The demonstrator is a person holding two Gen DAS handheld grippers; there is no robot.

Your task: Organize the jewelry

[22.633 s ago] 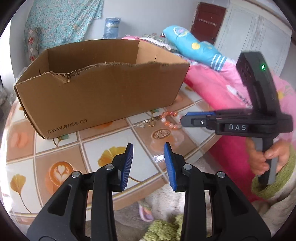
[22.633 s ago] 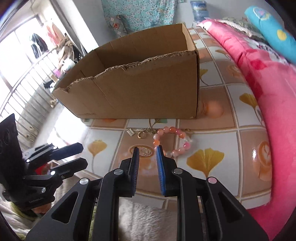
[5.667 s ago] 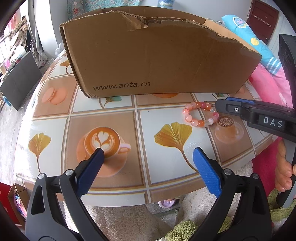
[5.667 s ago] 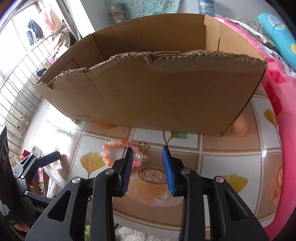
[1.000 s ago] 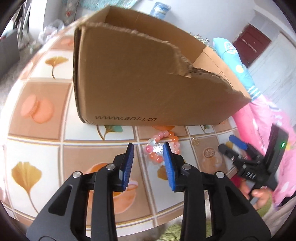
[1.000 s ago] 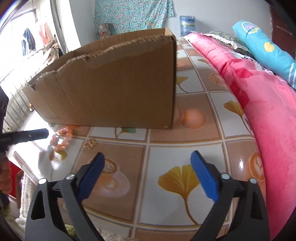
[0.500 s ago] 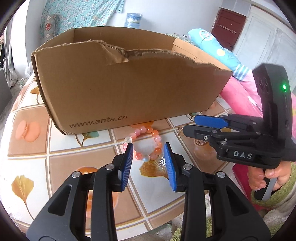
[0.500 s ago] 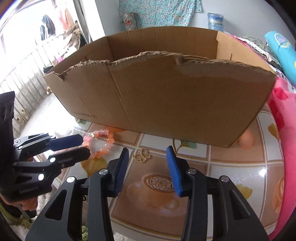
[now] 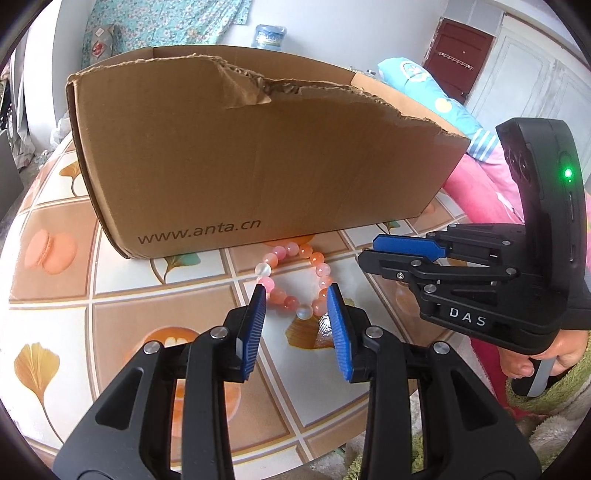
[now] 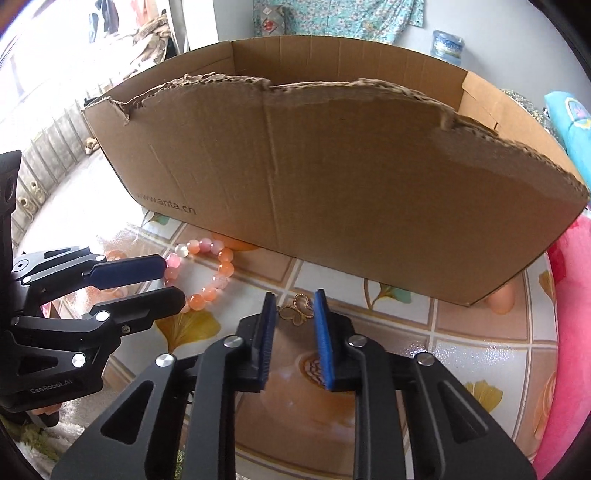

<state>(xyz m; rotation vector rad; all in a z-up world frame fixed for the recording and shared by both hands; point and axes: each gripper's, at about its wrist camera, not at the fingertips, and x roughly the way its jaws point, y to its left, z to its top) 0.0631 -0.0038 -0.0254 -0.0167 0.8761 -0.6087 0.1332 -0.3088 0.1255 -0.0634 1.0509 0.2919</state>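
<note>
A pink and orange bead bracelet (image 9: 293, 280) lies on the tiled table in front of the cardboard box (image 9: 236, 166). My left gripper (image 9: 295, 295) is open, its blue fingertips on either side of the bracelet's near edge. In the right wrist view the bracelet (image 10: 207, 269) shows at the left, with the left gripper's fingers (image 10: 129, 275) over it. A small gold butterfly piece (image 10: 297, 304) lies on the table just ahead of my right gripper (image 10: 294, 301), which is open with the piece between its tips. The right gripper (image 9: 402, 254) also shows in the left wrist view.
The torn-edged box (image 10: 332, 166), marked www.anta.cn, stands open-topped right behind the jewelry. The table (image 9: 55, 302) has a glossy patterned tile top and its near edge is close. A pink blanket (image 10: 569, 288) lies to the right. A blue water jug (image 9: 269, 36) stands far behind.
Both grippers have moved forward and down: the left now straddles the bracelet, the right has closed in on the gold butterfly piece. A second ago the right jaws were much wider.
</note>
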